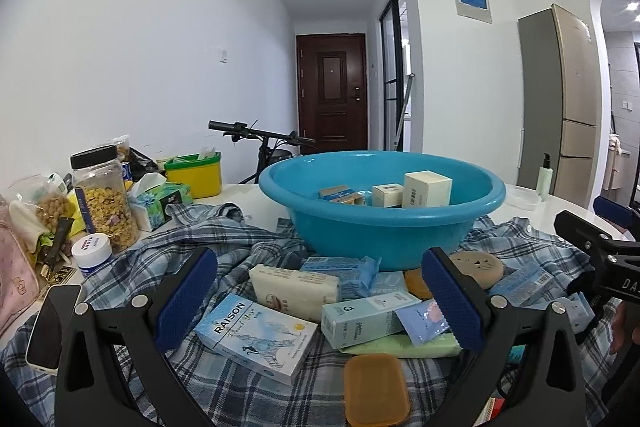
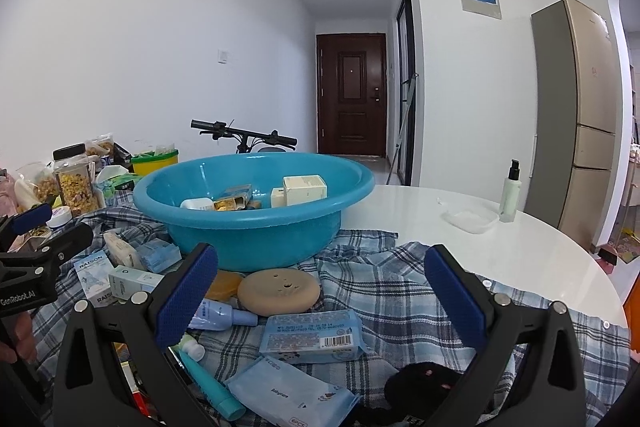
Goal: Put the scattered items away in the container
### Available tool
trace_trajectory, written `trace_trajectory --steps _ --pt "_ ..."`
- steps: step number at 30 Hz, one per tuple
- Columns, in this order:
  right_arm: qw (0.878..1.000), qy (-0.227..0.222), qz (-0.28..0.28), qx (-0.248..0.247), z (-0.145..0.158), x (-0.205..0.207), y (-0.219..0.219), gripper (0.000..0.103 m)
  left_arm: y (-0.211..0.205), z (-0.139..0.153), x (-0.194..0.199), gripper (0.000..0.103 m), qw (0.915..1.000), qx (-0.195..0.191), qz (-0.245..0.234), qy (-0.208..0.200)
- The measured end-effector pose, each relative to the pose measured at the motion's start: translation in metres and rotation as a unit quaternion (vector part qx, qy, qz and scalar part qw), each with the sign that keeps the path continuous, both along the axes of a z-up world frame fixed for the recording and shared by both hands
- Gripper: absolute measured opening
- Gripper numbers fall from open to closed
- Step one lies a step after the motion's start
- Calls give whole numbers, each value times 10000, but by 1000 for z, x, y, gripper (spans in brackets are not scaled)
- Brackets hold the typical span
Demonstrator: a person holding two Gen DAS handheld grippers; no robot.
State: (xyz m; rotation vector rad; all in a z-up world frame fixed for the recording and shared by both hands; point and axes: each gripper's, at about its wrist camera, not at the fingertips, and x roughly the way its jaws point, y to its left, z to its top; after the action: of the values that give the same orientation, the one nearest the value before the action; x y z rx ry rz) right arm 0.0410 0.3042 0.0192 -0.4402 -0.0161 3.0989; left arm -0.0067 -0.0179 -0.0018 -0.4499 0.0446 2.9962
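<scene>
Blue RAISON box (image 1: 256, 337) lies between open left gripper (image 1: 320, 303) fingers.

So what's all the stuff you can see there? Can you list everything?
Basin: one, blue, on the checked cloth, several small boxes inside.
RAISON box: one, pale blue, on the cloth before the basin.
Round disc: one, tan, just before the basin.
Orange bar: one, nearest on the cloth.
Wipes pack: one, blue, near the disc.
Pump bottle: one, pale green, on the white table.
Cereal jar: one, black lid, far left.
Yellow tub: one, green rim, behind the tissues.
Left gripper: open, empty.
Right gripper: open, empty.
</scene>
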Motion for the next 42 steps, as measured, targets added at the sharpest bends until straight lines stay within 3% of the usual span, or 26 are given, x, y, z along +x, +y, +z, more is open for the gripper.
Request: trace_trajectory --steps 42 --pt "10000 -34 -41 -12 0 -1 1 103 -4 -1 -1 103 10000 11 39 -5"
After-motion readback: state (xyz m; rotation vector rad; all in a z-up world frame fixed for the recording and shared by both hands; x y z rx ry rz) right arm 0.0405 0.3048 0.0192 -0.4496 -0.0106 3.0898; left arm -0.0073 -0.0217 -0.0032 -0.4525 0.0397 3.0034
